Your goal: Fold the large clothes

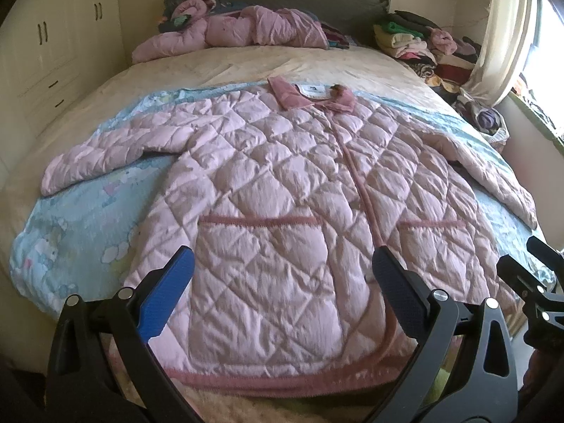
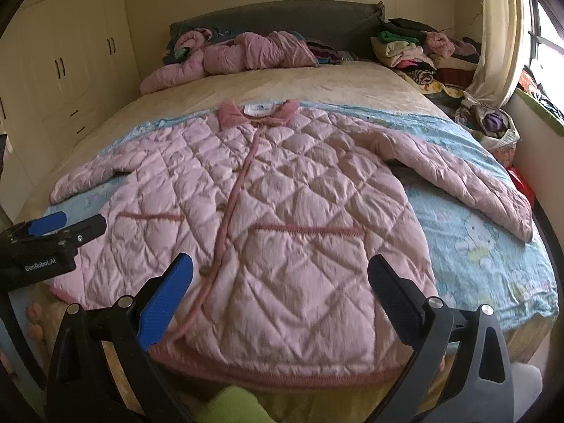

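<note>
A large pink quilted coat lies flat and face up on the bed, collar far, hem near, both sleeves spread out; it also shows in the right wrist view. My left gripper is open and empty above the hem, over the left pocket. My right gripper is open and empty above the hem, over the right pocket. The right gripper shows at the right edge of the left wrist view. The left gripper shows at the left edge of the right wrist view.
The coat rests on a light blue cartoon blanket over a cream bed. A second pink coat lies crumpled by the grey headboard. Piles of folded clothes sit at the far right. Wardrobes stand left, a curtained window right.
</note>
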